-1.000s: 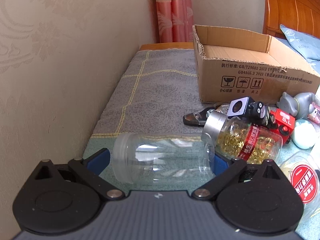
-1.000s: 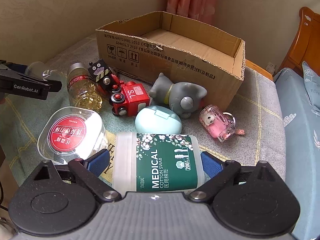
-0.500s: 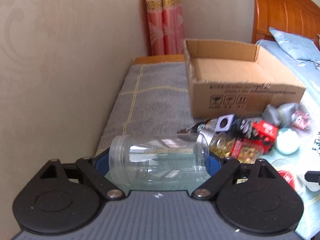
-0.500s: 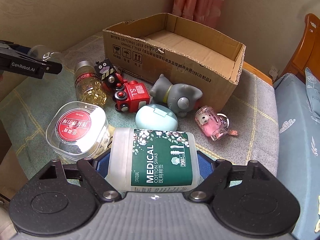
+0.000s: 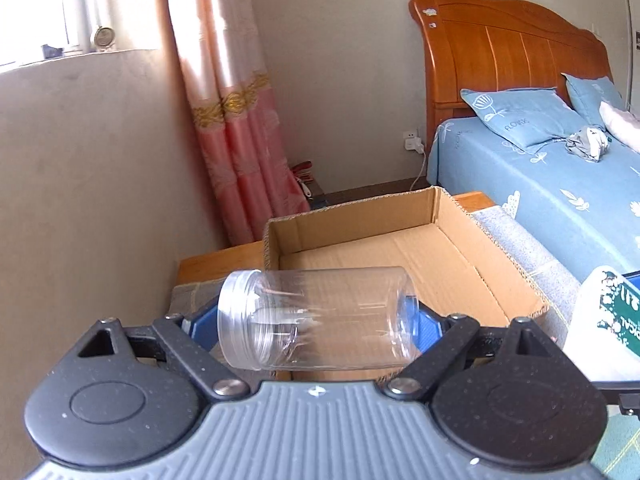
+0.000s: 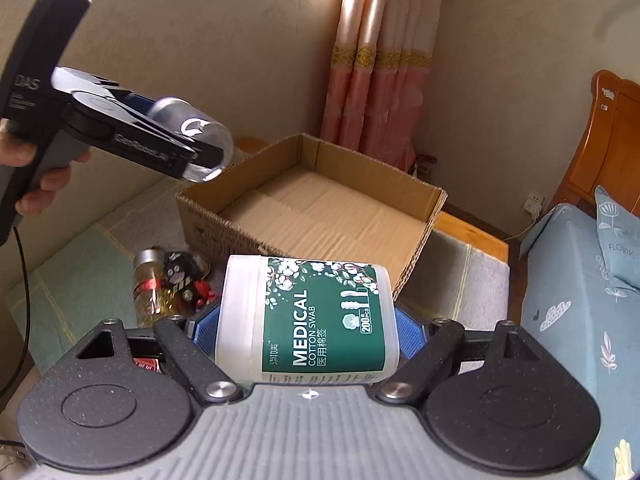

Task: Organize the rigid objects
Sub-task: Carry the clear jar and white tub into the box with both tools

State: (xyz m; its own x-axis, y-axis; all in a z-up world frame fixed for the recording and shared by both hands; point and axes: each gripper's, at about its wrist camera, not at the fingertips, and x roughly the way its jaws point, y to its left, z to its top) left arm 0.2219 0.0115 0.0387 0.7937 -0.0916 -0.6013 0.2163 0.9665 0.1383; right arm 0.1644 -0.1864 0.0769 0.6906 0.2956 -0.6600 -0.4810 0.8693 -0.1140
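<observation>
1. The bed, under a blue sheet with a wooden headboard, stands along the right side of the bench.
2. The bench carries a grey and green cloth; a pink curtain hangs behind its far end.
3. The cardboard box sits open at the far end of the bench, its floor bare.
4. The left gripper, seen in the right wrist view with a person's hand on its grip, hangs in the air near the box's left corner. Its jaws are clamped on the clear plastic jar, which lies crosswise between the blue pads with its lid end to the left.
5. The right gripper is raised above the bench in front of the box. Its jaws are clamped on the cotton swab tub, a white tub with a green label, lying sideways with its lid end to the left.
6. Below it, on the bench by the box's near left corner, lie a capsule bottle with a silver cap and, just beside it, a small black and red toy.
</observation>
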